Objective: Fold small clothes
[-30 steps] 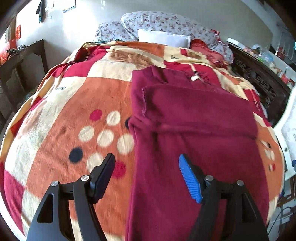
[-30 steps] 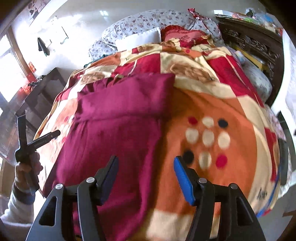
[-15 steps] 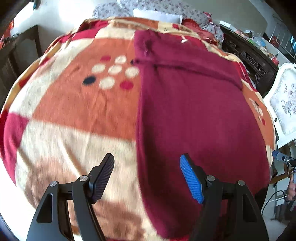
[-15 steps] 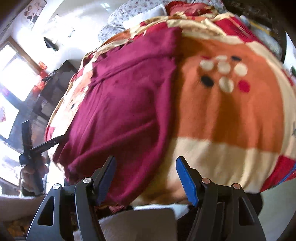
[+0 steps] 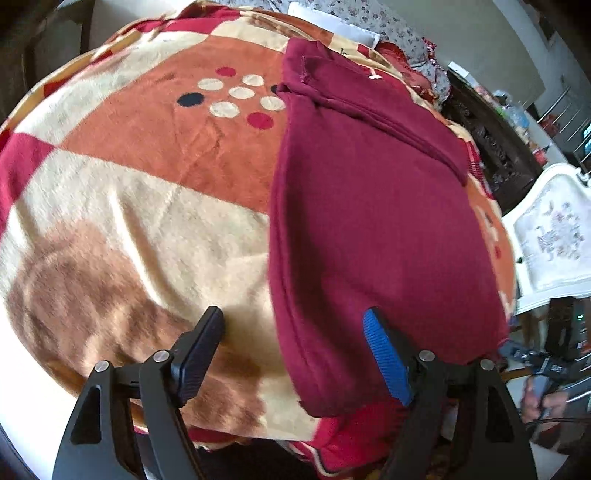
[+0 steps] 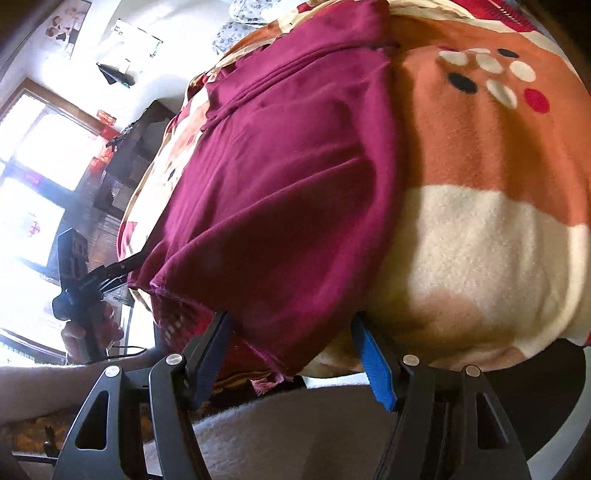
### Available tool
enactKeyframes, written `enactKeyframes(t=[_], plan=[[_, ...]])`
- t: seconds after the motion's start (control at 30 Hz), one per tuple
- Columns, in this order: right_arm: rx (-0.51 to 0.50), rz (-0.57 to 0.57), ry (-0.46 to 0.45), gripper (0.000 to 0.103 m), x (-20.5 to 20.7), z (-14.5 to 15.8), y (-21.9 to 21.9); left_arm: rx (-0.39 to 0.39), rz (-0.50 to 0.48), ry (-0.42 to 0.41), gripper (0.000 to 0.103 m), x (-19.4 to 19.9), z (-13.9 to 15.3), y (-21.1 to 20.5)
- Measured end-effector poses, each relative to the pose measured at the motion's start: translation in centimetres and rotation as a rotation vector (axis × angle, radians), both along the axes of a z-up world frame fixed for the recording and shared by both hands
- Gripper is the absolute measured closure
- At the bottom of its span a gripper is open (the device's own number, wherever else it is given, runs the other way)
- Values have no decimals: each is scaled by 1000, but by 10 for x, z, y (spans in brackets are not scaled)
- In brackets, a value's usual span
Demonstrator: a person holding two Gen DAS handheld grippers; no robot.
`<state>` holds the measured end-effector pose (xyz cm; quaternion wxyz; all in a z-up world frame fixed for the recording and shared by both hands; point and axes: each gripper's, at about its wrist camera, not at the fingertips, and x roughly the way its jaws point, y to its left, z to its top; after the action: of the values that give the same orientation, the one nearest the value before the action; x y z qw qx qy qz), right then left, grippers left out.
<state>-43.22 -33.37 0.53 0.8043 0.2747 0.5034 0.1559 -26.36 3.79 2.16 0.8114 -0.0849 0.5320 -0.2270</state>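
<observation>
Left gripper (image 5: 295, 354): jaws spread and opening wider, pinching nothing. Its blue pad sits over the near left corner of the maroon garment (image 5: 369, 206), black pad over bare blanket (image 5: 155, 221), so the cloth's side edge runs between them, not yet gripped. Right gripper (image 6: 291, 350): jaws also apart, nothing pinched; the garment's near right corner hangs between the pads, though it's hard to say if either pad touches the fabric, since the view there is close and blurred.

Garment lies flat along the bed, far end already folded over w/ sleeves tucked, near hem drooping off the bed edge.

Step, as I read it: reaching for the two hem corners to fold the bottom up toward the collar. Next needs both jaws closing on the hem, through all layers, w/o catching the blanket below.

Around: patterned pillows (image 5: 369, 22) at the head, white chair (image 5: 550, 236) at one side of the bed, dark cabinet (image 6: 122, 162) near the window. Nothing lies on the garment; the loose blanket is the main snag.
</observation>
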Motion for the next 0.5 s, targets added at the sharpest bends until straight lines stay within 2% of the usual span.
enactKeyframes(t=[0.13, 0.23, 0.27, 0.3, 0.37, 0.43, 0.5], plan=[[34, -19, 0, 33, 0, -7, -1, 18, -6, -9, 24, -2, -3, -4], [41, -34, -4, 48, -5, -10, -1, 21, -18, -6, 24, -4, -3, -5], [50, -40, -5, 58, -5, -11, -1, 19, -19, -4, 24, -3, -3, -6], [66, -48, -10, 63, -5, -11, -1, 18, -19, -2, 23, -3, -3, -6], [71, -51, -23, 84, -6, -11, -1, 21, -19, 0, 23, -2, -4, -7], [64, -53, -47, 92, -8, -7, -1, 31, -20, -3, 23, -2, -4, -9], [81, -68, -84, 93, -13, 3, -9, 38, -28, -4, 22, -3, -3, -11]])
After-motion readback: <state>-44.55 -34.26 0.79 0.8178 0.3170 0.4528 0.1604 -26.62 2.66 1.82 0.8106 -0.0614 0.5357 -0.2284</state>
